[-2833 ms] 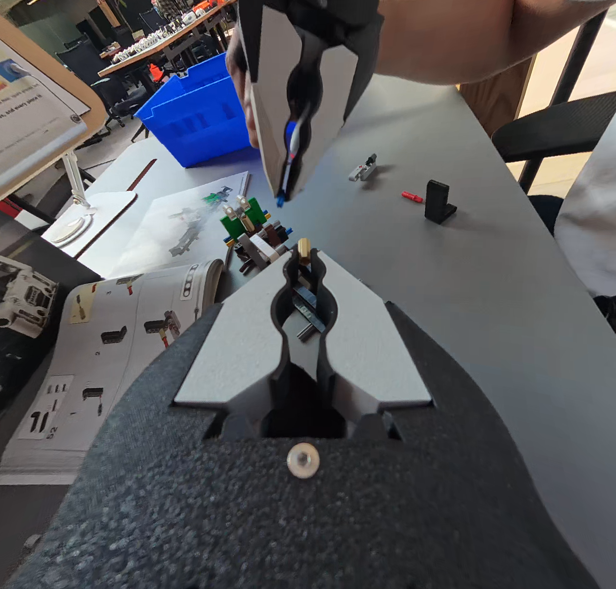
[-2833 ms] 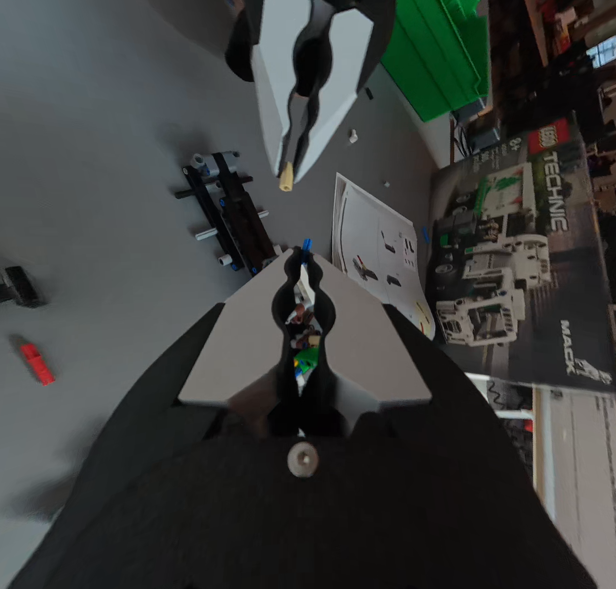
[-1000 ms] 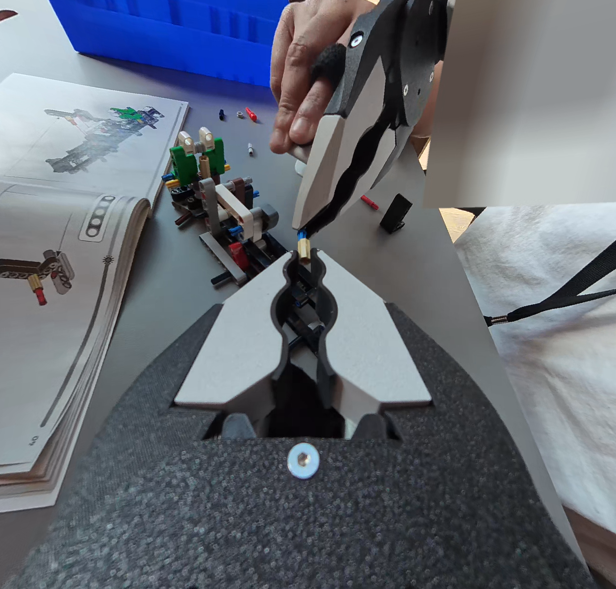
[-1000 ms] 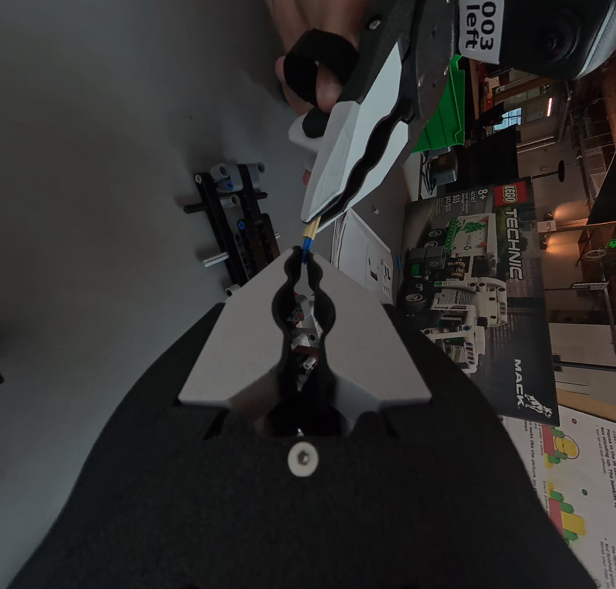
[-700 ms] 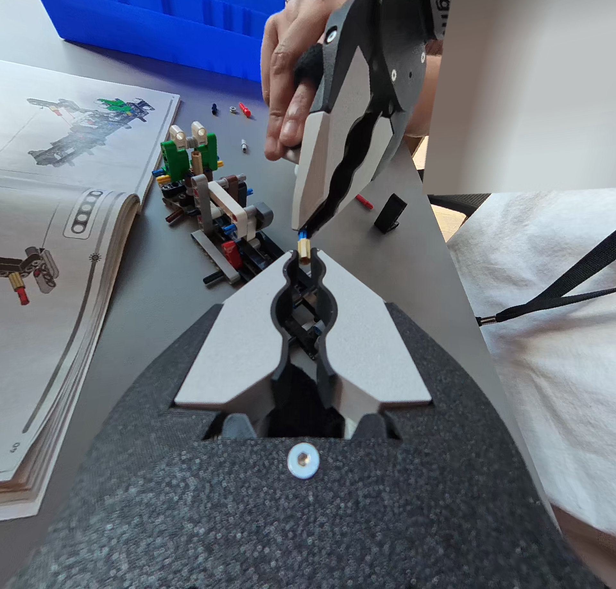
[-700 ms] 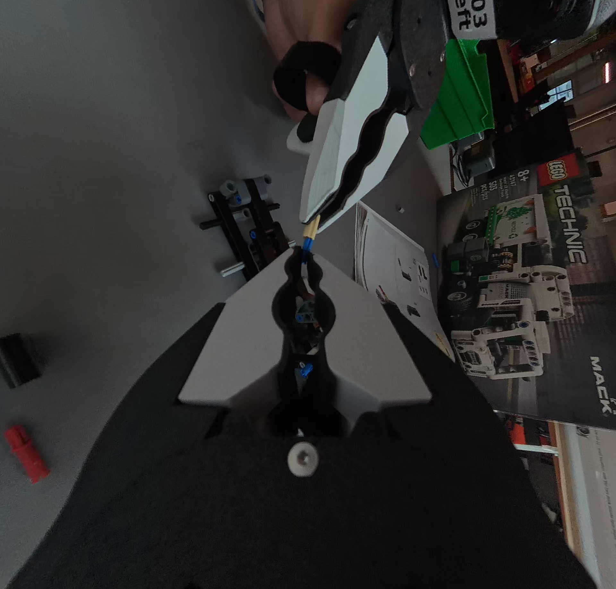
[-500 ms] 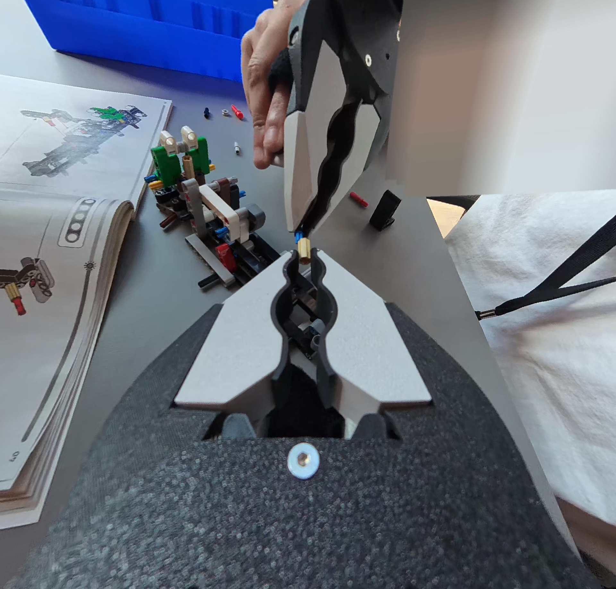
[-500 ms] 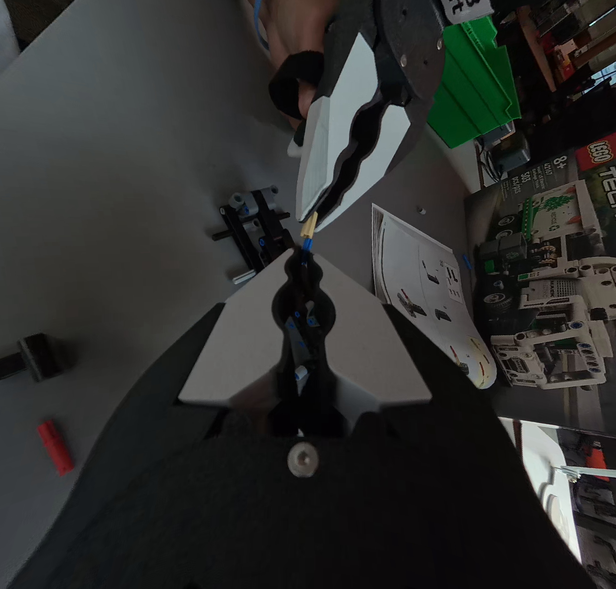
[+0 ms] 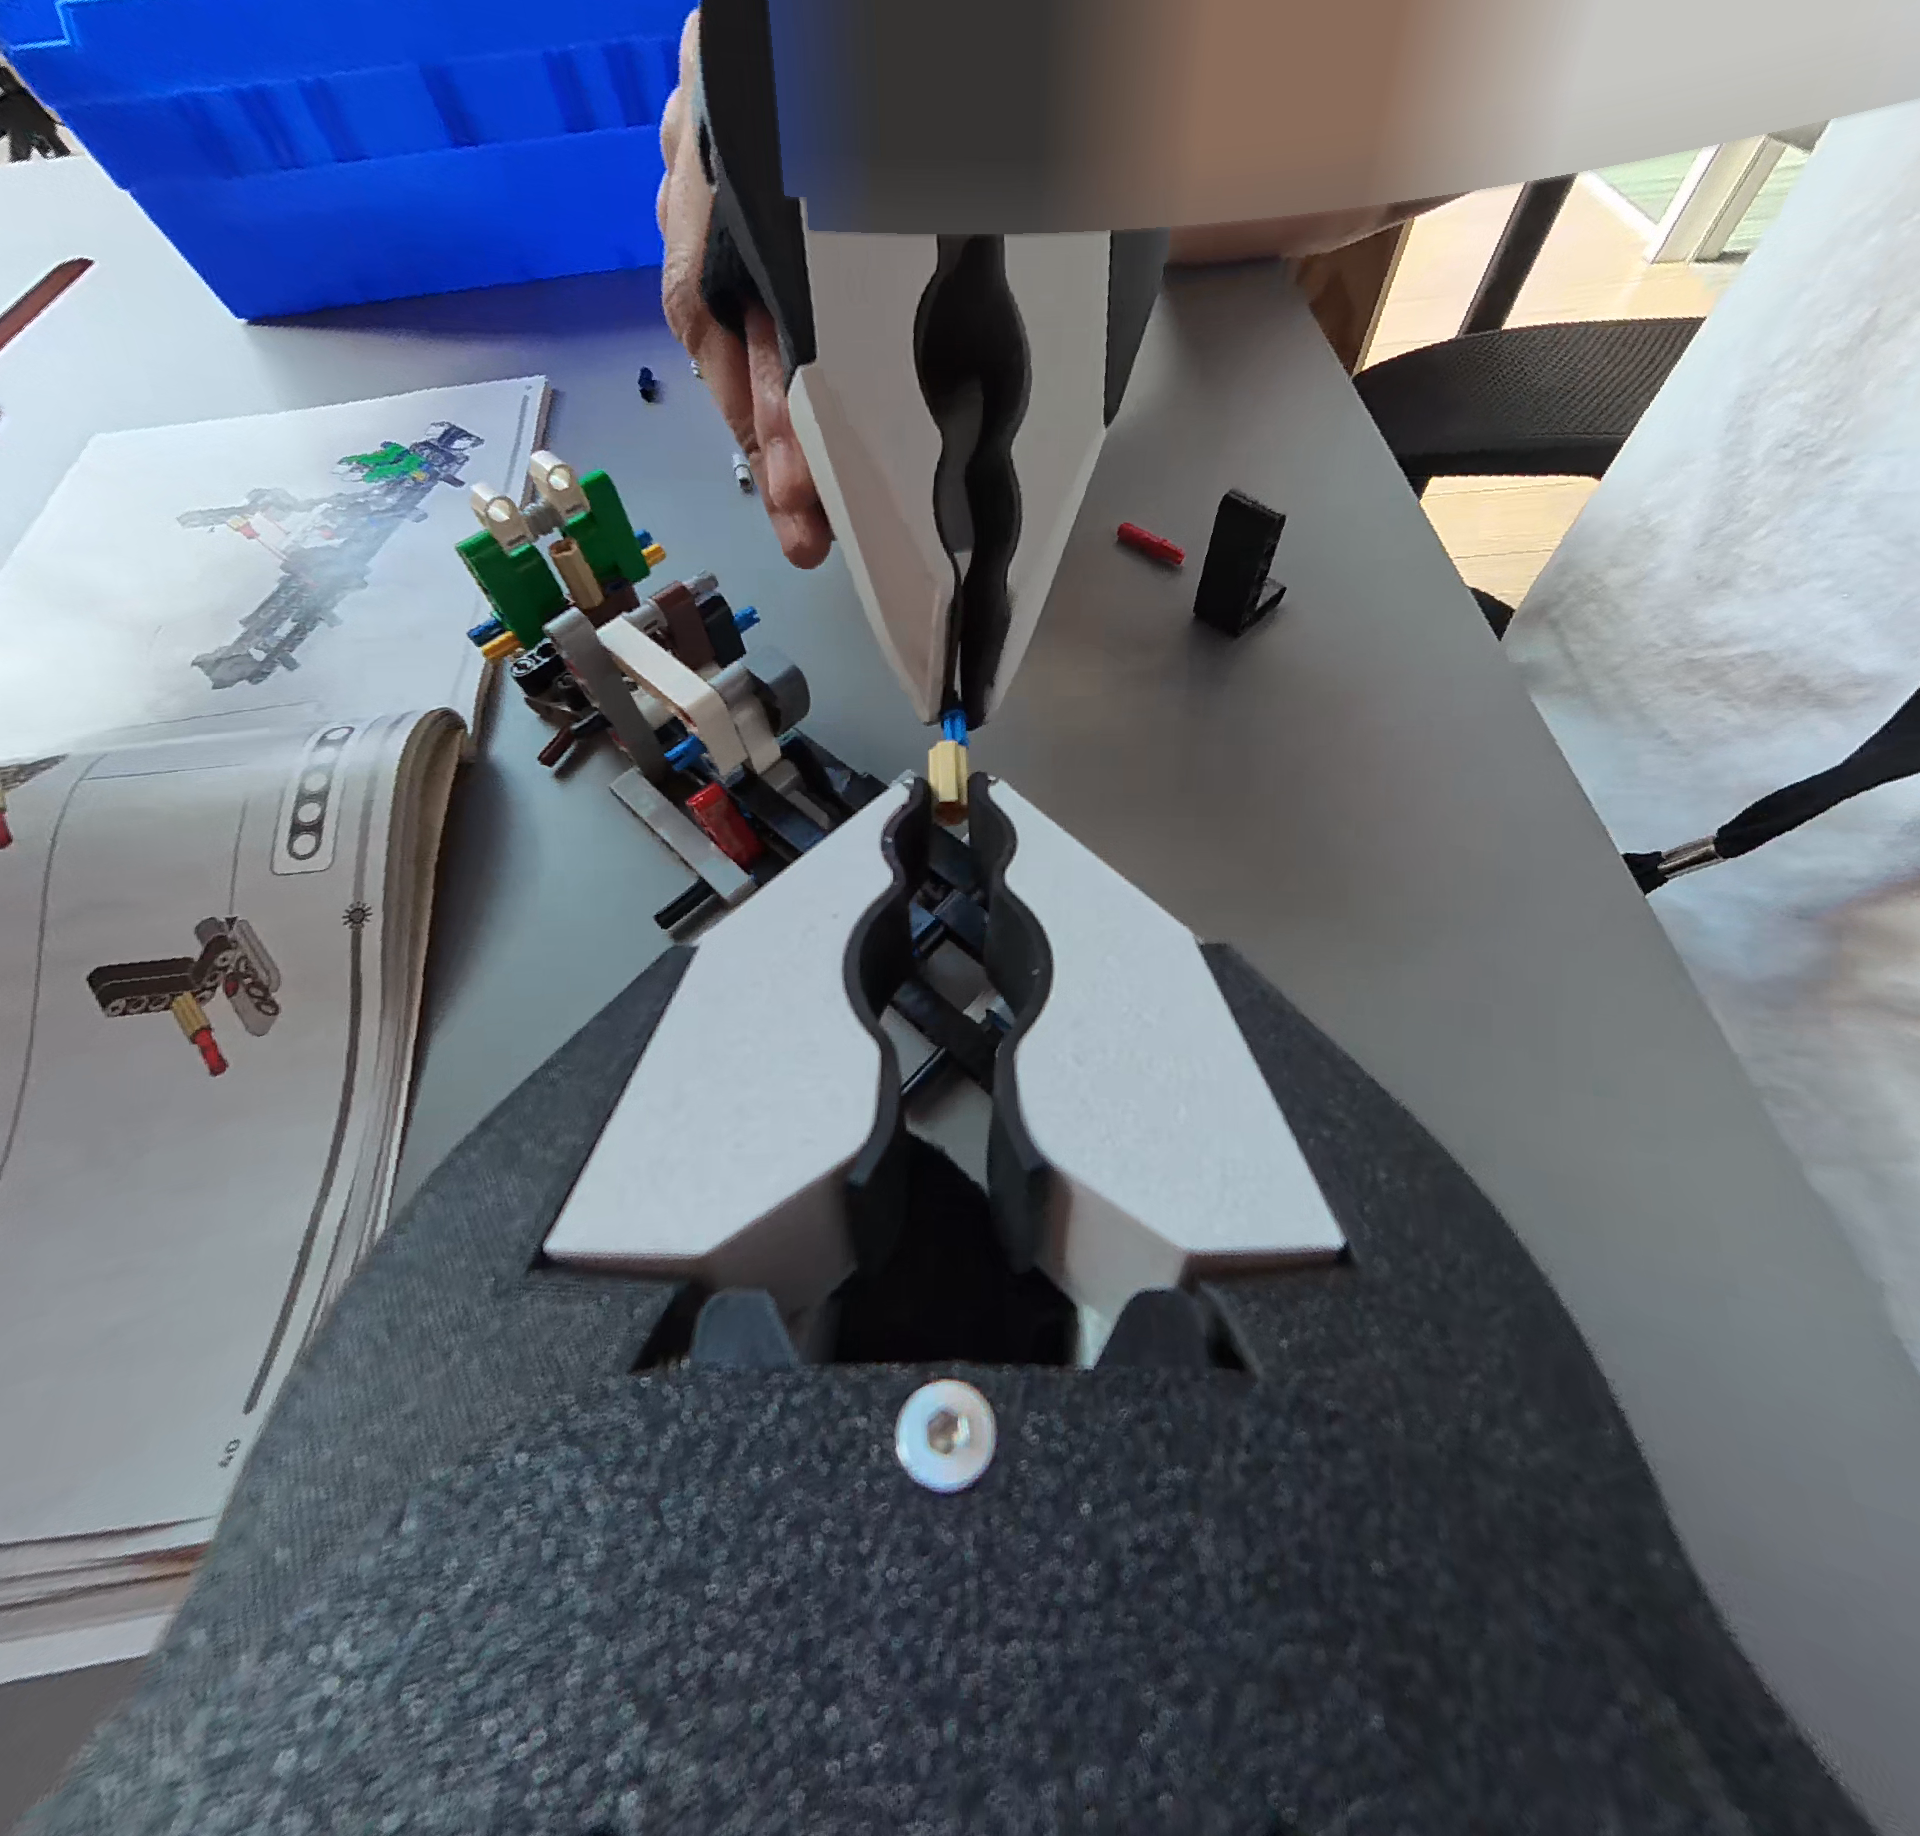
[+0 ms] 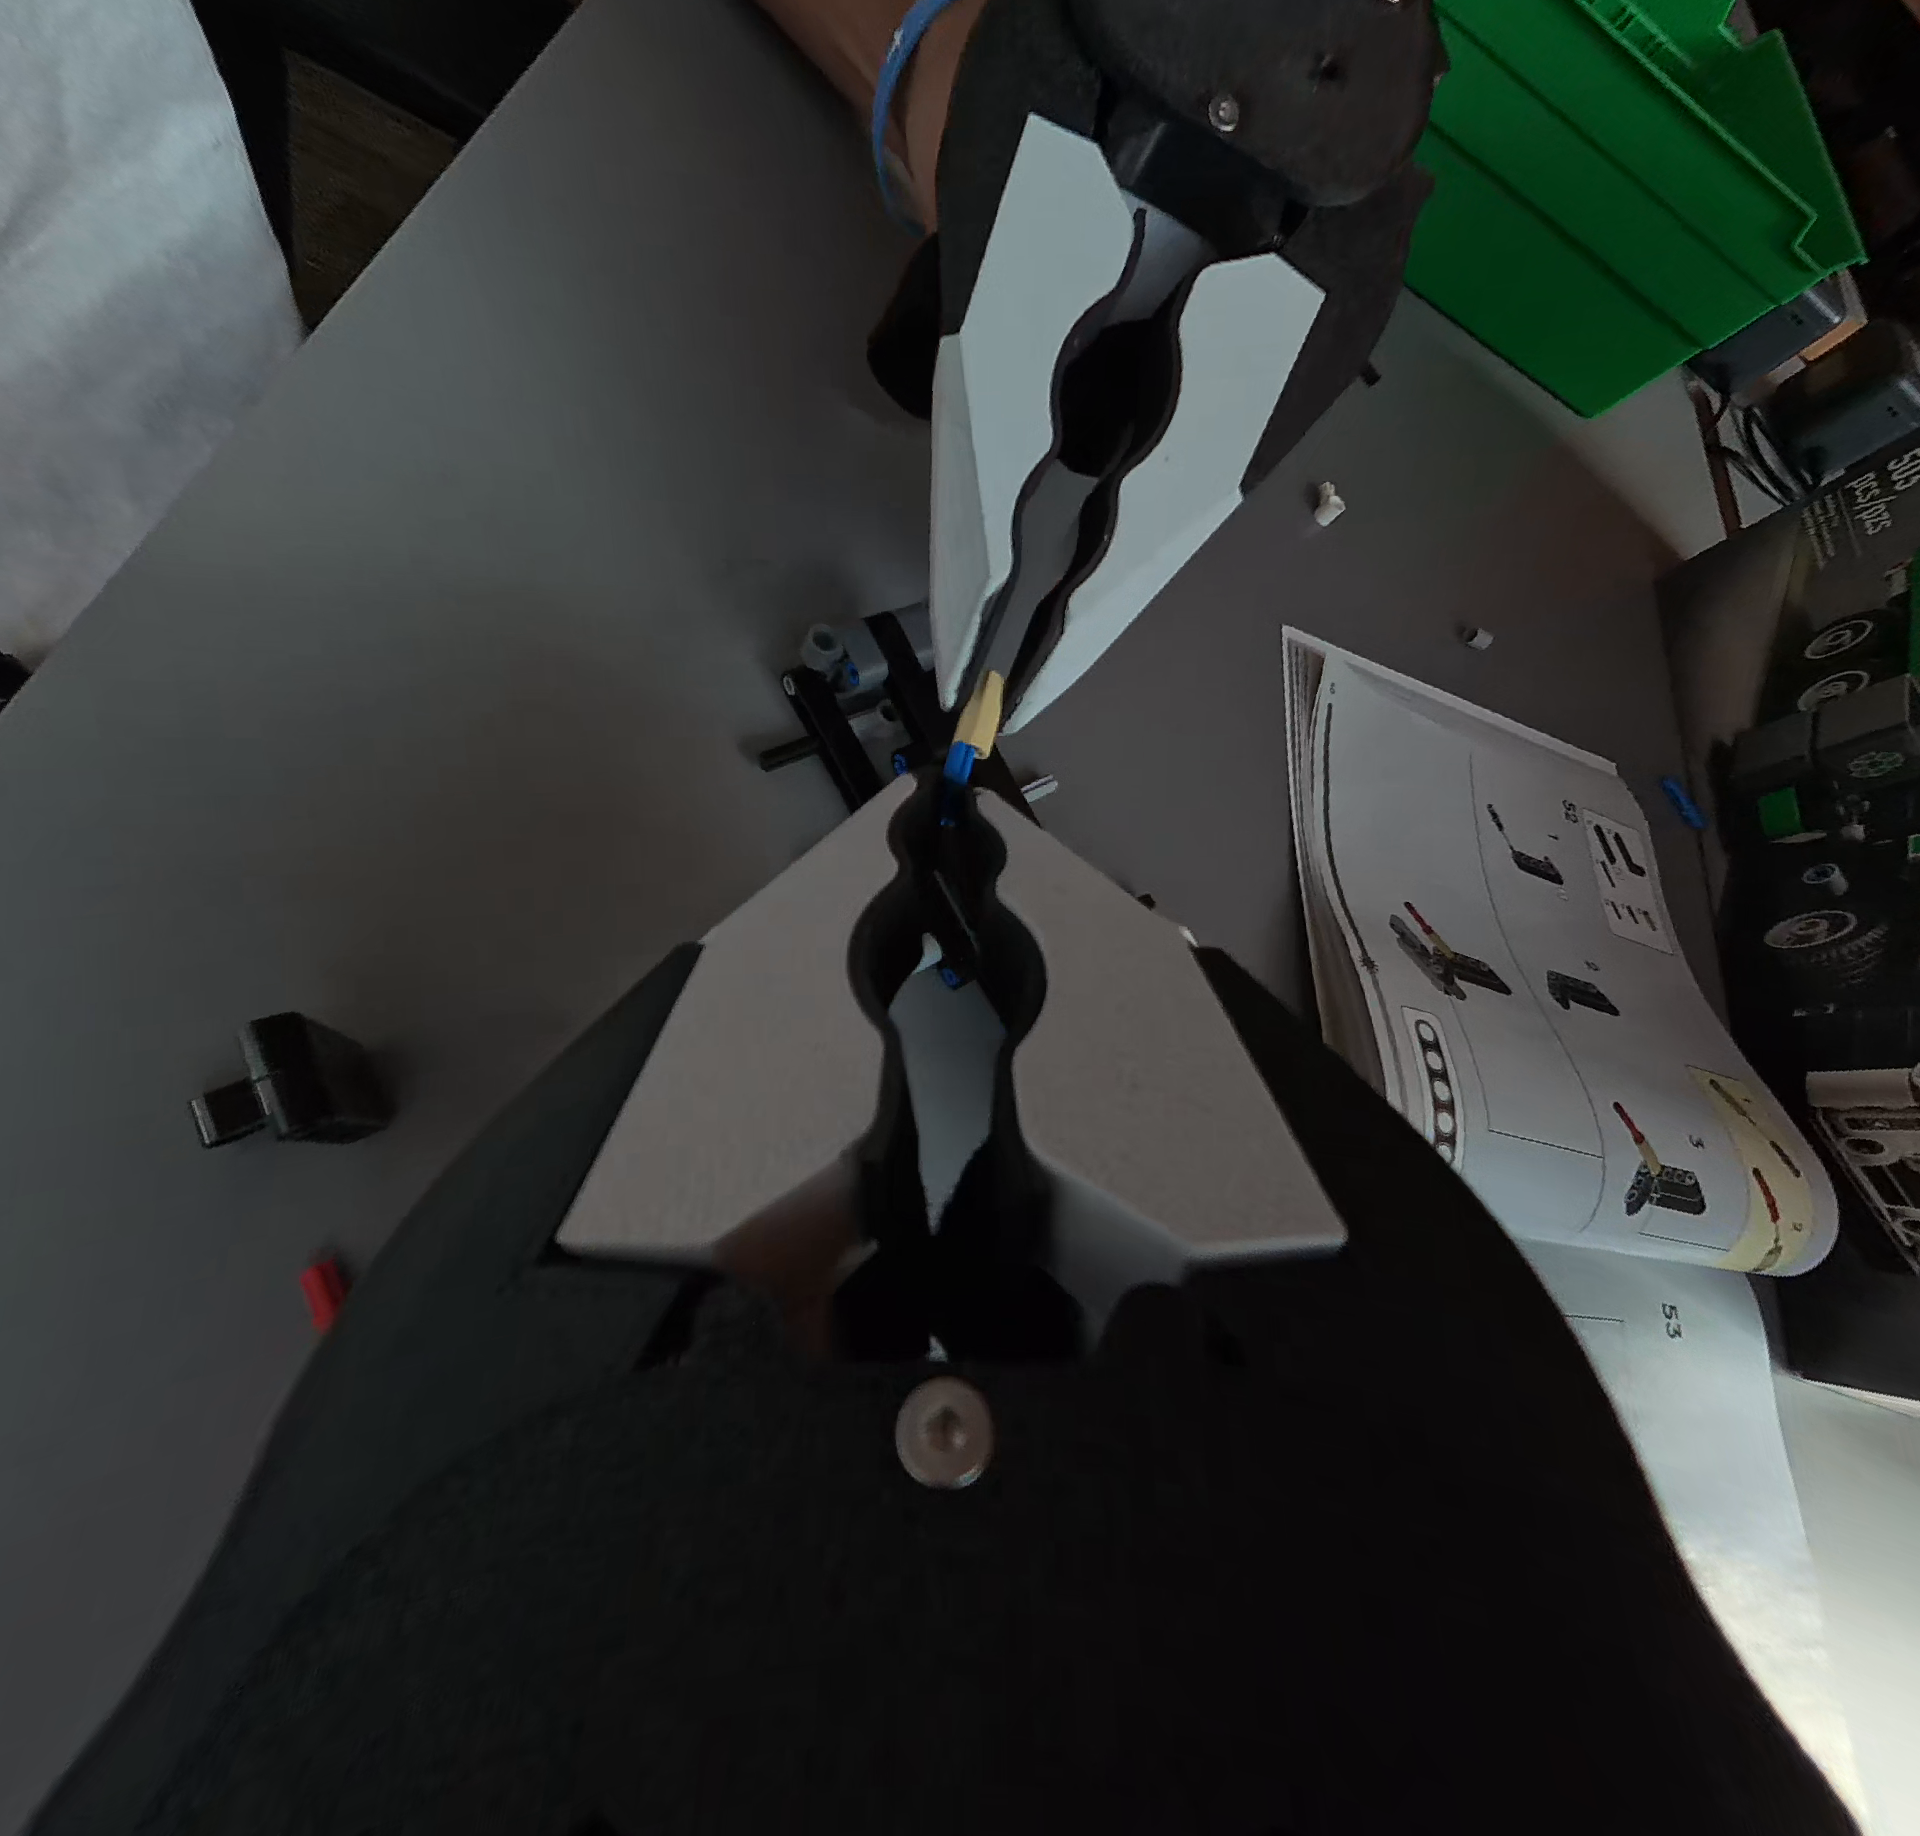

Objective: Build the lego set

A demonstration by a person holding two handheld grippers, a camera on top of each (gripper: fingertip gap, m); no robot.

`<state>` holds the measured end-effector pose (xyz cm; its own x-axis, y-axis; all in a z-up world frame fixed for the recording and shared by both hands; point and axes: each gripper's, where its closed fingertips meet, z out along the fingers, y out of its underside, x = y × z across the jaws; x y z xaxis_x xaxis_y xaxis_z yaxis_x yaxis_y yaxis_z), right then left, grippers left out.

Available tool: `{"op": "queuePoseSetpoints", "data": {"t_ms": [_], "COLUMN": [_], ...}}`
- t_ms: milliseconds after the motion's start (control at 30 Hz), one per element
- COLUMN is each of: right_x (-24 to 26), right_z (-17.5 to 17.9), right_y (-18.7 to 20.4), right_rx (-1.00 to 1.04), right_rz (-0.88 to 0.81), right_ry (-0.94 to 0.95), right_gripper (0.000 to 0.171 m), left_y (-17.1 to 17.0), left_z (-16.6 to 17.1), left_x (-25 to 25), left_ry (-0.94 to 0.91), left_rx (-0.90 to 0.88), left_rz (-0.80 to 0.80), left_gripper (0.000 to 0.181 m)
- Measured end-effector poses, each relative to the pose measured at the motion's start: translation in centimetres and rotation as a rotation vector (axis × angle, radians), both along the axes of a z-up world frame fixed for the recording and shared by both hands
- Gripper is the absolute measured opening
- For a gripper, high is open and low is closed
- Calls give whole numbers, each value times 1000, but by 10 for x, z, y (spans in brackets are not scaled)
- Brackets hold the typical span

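My left gripper (image 9: 945, 805) is shut on a small tan connector (image 9: 948, 785) at its fingertips. My right gripper (image 9: 958, 708) comes down from above, tip to tip with it, and is shut on a blue pin (image 9: 954, 727). The blue pin meets the end of the tan connector. In the right wrist view my right gripper (image 10: 940, 801) holds the blue pin (image 10: 958, 760), and the left gripper (image 10: 985, 708) holds the tan connector (image 10: 981, 721) opposite. The partly built model (image 9: 644, 643) lies on the grey table just left of and below the tips.
An open instruction book (image 9: 208, 851) lies at the left, with a blue bin (image 9: 364, 124) behind it. A black angled piece (image 9: 1236, 581) and a red pin (image 9: 1148, 543) lie at the right. Green bins (image 10: 1610, 176) and the set's box (image 10: 1829, 851) stand beyond the book. Left and right tips are no more than a few centimetres apart.
The right gripper has swung round until it points straight down at the left gripper's tips. The blue pin and the tan connector have stayed end to end.
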<state>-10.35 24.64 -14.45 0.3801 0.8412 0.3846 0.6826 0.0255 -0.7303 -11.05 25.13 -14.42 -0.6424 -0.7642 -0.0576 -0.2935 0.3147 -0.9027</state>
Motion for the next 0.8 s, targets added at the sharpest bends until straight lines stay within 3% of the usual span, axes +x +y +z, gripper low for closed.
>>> {"op": "queuePoseSetpoints", "data": {"t_ms": [333, 800], "right_x": [-1, 1], "right_z": [-3, -5], "right_y": [2, 7], "right_rx": [-17, 123], "right_rz": [1, -4], "right_ry": [4, -105], "right_gripper": [2, 2], "left_y": [1, 4], "left_z": [-2, -3], "left_x": [-2, -1], "left_ry": [-13, 47], "left_rx": [35, -20], "left_rz": [-13, 9], "left_gripper": [5, 5]}}
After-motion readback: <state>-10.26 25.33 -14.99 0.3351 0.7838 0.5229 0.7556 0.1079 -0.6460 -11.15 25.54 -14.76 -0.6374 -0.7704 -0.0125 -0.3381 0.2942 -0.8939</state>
